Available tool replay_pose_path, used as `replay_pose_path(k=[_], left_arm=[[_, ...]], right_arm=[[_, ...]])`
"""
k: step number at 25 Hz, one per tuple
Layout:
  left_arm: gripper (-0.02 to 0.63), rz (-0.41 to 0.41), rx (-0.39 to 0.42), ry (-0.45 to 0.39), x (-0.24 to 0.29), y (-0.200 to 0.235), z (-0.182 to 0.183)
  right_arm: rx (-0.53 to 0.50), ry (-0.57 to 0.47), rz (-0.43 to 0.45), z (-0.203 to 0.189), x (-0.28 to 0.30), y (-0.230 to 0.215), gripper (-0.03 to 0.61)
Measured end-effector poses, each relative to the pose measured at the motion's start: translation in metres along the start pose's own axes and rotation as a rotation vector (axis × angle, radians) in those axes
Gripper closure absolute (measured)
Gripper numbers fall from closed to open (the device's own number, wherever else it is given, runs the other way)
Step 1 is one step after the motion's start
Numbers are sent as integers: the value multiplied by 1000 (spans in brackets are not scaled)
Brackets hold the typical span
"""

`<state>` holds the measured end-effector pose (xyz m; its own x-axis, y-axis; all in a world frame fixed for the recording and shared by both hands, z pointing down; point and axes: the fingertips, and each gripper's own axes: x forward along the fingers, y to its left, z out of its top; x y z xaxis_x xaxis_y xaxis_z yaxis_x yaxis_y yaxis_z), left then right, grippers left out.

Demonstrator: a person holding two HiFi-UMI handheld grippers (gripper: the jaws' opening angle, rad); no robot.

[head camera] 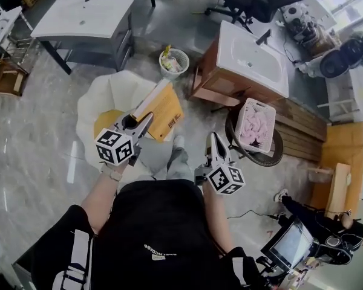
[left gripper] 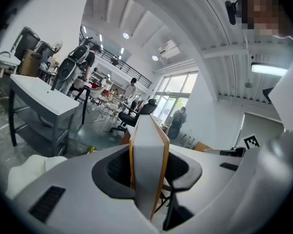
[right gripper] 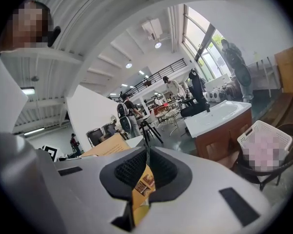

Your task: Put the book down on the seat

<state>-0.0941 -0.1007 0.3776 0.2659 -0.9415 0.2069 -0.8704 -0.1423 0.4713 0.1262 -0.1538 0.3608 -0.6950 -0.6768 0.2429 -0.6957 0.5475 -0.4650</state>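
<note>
Counting from the hands out: 2 tongs, 1 book, 1 white chair, 2 washbasin cabinets, 1 bin, 1 basket.

On the left, left tongs (head camera: 145, 119) (left gripper: 148, 165) pinching the book (head camera: 163, 109) (left gripper: 149, 143), pads pressed on both orange covers. In the left gripper view, white page edge standing upright between them. From the head view, book reaching up and to the right out of the tongs, tilted, over the right side of the chair (head camera: 118, 91). Yellow seat (head camera: 106, 124) just left of and under the book; cannot tell whether touching it.

On the right, right tongs (head camera: 216, 138) (right gripper: 146, 167) pressed together on a thin yellow scrap (right gripper: 142, 191) with brown print. Held right of the book and apart from it, above the person's knees.

Farther out on the grey floor (head camera: 36, 162):
- 1 round wire bin (head camera: 175, 63) beyond the chair, with mixed rubbish in it.
- 1 white slotted basket (head camera: 255, 123) to the right, holding something pink, resting on 1 dark round stool (head camera: 272, 153).
- 1 wooden cabinet (head camera: 254, 59) behind the basket, white basin on top.
- 1 grey cabinet (head camera: 85, 16) at the upper left, also topped with a white basin.
</note>
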Motion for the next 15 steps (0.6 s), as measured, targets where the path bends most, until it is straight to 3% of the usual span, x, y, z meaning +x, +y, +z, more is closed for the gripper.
replay_pose_path(k=[15], left_arm=[[463, 237, -177, -100, -23, 105, -25]], right_arm=[[-107, 205, 190, -23, 82, 34, 537]])
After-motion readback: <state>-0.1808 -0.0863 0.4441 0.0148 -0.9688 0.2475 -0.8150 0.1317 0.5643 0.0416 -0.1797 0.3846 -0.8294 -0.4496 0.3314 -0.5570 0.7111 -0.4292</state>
